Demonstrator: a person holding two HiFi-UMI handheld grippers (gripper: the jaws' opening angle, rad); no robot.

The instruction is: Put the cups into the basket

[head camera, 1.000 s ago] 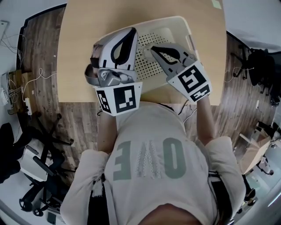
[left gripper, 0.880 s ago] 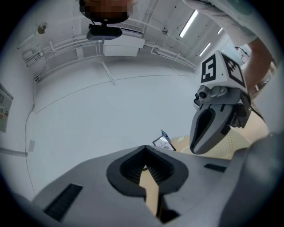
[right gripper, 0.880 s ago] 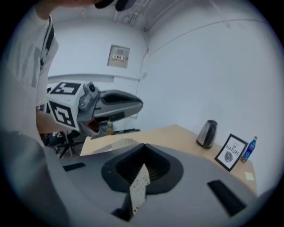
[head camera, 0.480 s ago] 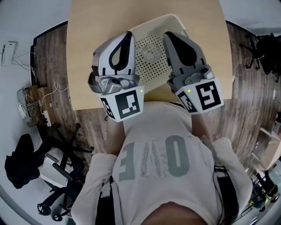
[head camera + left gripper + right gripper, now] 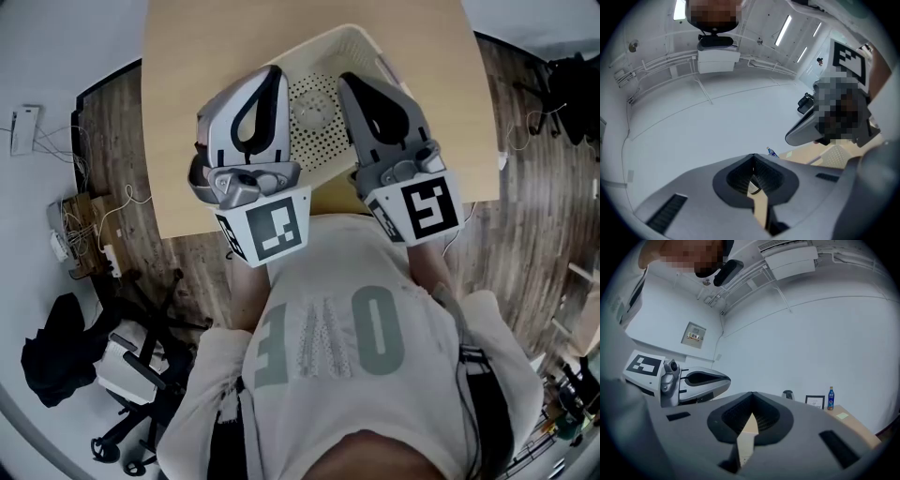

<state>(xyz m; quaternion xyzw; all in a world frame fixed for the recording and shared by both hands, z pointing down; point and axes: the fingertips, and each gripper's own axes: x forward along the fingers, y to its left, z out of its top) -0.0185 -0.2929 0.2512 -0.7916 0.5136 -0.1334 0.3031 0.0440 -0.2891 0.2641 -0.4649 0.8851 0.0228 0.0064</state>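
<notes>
left tool (image 5: 272, 80) keeping jaws pressed together, carrying nothing | right tool (image 5: 349, 84) likewise closed and empty | both hovering over the basket (image 5: 375, 54) | basket sitting on the bench (image 5: 187, 112), holding a clear cup (image 5: 309, 112) | right gripper view alone showing a kettle (image 5: 787, 394) beside a blue bottle (image 5: 830, 398)

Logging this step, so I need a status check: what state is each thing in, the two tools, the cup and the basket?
Left tool: shut, empty.
Right tool: shut, empty.
Basket: on the table, one cup visible inside.
Cup: in the basket, free of both tools.
</notes>
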